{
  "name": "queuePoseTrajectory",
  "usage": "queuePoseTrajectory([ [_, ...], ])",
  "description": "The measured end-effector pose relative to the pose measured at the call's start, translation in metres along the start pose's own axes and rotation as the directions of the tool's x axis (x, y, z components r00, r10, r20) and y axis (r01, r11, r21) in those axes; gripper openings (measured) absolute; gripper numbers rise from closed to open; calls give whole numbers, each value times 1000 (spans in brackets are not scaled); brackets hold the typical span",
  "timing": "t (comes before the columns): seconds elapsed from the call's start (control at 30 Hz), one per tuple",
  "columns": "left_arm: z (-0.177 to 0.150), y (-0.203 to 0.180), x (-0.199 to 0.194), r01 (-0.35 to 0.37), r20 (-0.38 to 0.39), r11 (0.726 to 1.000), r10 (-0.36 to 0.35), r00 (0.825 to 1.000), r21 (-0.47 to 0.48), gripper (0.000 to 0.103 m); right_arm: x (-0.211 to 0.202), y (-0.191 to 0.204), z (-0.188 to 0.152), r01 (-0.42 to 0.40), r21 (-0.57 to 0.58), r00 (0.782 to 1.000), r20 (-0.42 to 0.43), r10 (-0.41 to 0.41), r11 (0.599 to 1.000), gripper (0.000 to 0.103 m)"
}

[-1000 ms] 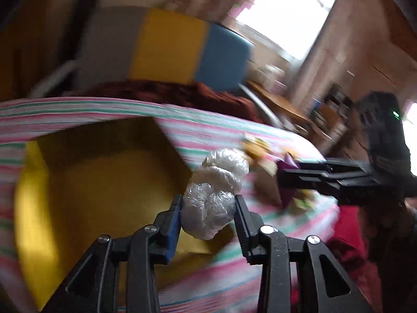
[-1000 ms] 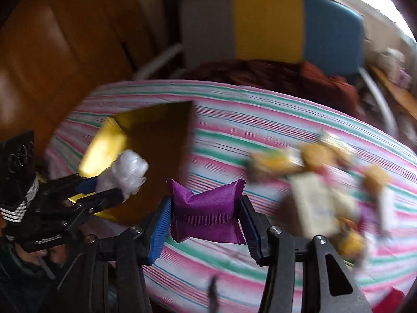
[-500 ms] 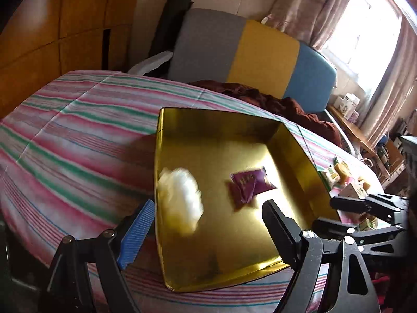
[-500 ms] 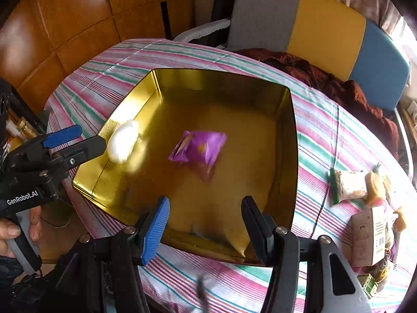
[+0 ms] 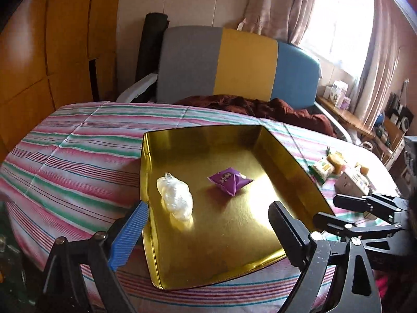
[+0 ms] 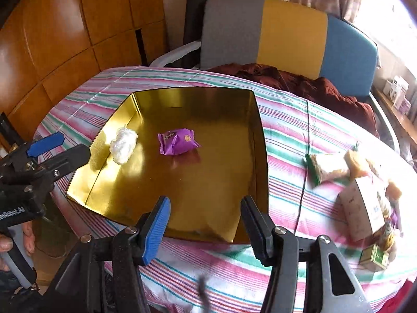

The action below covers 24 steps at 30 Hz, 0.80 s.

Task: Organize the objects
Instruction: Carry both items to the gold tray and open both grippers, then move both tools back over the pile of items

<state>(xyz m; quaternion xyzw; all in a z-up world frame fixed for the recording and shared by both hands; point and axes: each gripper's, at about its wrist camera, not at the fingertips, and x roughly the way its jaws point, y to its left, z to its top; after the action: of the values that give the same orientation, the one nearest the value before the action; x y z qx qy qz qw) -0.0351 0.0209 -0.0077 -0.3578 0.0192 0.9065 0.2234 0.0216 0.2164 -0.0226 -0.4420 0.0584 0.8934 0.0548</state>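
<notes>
Lying in the gold tray (image 6: 260,140), purple packet (image 6: 178,144) and white bundle (image 5: 176,199) sit beyond both wide, empty tools (image 5: 208,230).

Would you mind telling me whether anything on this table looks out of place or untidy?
Yes: a loose heap of snack packets and a small carton lies jumbled on the striped cloth, right of the gold tray, which holds only two items.

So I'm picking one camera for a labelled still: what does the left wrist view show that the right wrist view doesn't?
Only the left wrist view shows the bright window and the cluttered shelf under it. Only the right wrist view shows the small green box near the table's edge and the person's hand. Both show the gold tray holding the purple packet and white bundle, plus the open left gripper and right gripper.
</notes>
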Motion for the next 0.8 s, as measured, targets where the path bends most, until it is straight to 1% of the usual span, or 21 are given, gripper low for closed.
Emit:
queuePoseTrajectory([
  [0.07, 0, -5, -1, -7, -5, 1000, 7, 1000, 14, 94, -2, -4, -3, -11, 22, 1000, 8, 11, 1000, 57],
  [0.17, 1, -11, -3, -32, 7, 999, 32, 999, 42, 94, -5, -9, -4, -6, 33, 1000, 23, 5, 999, 57],
  [0.33, 1, -22, -5, -36, 24, 996, 34, 999, 87, 96, -14, -23, -7, 8, 62, 998, 60, -11, 998, 57],
  [0.57, -1, -45, 1, 0, 3, 987, -1, 1000, 161, 97, -18, -58, -18, 45, 156, 997, 52, -53, 987, 57],
  [0.8, 0, -73, 6, 70, -16, 972, -68, 998, 225, 97, -28, -105, -35, 102, 257, 993, 34, -114, 961, 57],
])
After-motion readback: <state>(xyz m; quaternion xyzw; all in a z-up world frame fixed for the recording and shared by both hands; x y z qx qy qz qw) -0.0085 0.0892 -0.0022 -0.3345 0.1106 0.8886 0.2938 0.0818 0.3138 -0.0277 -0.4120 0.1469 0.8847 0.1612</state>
